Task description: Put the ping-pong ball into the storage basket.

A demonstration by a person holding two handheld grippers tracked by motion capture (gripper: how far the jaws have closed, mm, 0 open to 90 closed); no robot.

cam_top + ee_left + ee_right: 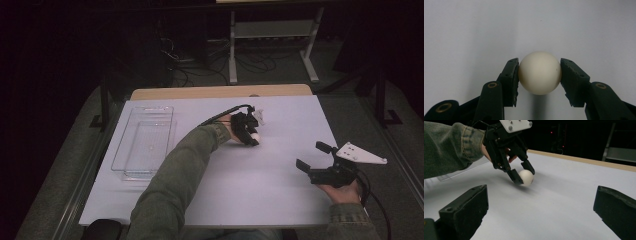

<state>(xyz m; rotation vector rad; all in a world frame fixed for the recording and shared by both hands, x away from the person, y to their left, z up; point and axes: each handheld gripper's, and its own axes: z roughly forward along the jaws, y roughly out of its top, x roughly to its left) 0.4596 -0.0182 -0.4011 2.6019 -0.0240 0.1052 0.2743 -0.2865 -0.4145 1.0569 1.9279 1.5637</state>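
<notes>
The two black jaws of the left gripper (539,75) press on a white ball (540,73), one jaw on each side, so the ball cannot roll away. The ball is round and smooth, and I think that is why the jaws hold it right across its middle. The ball is low over the white counter (270,190), near the middle of it; I cannot tell if it touches the top. A green sleeve (175,175) reaches far out over the counter to get the gripper to the ball. To the left lies a clear tray (145,142) with nothing in it, well apart from the ball, and maybe the ball is meant to go there. The right gripper (312,156) waits near the right edge with its jaws wide apart and nothing between them, out of the way.
</notes>
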